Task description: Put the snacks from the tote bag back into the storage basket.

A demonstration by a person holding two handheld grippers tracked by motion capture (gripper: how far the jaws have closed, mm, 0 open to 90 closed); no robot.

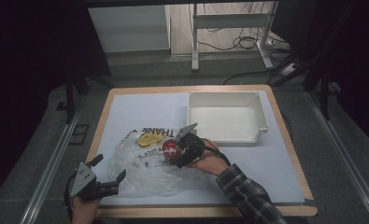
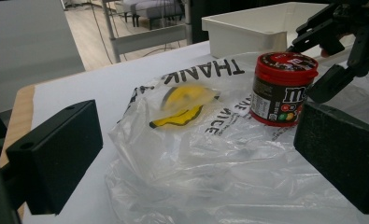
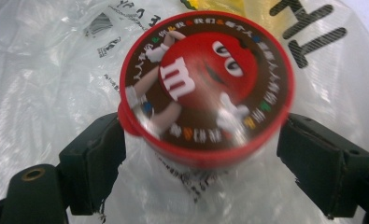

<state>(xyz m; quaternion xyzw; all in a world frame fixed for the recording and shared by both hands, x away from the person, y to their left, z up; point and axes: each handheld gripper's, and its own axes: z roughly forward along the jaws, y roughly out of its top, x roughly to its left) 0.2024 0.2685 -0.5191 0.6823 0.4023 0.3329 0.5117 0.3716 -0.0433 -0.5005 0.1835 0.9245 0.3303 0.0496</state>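
A round candy tub [image 1: 171, 150] with a red lid stands upright on a clear plastic bag [image 1: 140, 175] printed with black letters and a yellow smiley [image 1: 148, 138]. My right gripper [image 1: 178, 154] reaches down over the tub. In the right gripper view its two black jaws sit against opposite sides of the tub [image 3: 205, 84], just under the lid. From the left gripper view the tub [image 2: 282, 88] is at the right, with the right gripper [image 2: 320, 60] clamped around it. My left gripper [image 1: 108, 169] is open at the bag's near left corner, with nothing held.
A white bin [image 1: 261, 116] stands at the back right of the white mat [image 1: 271, 163] on the wooden table. Past the table's far edge the floor holds metal frame legs and cables. A person's checked sleeve [image 1: 247, 191] comes in from the bottom right.
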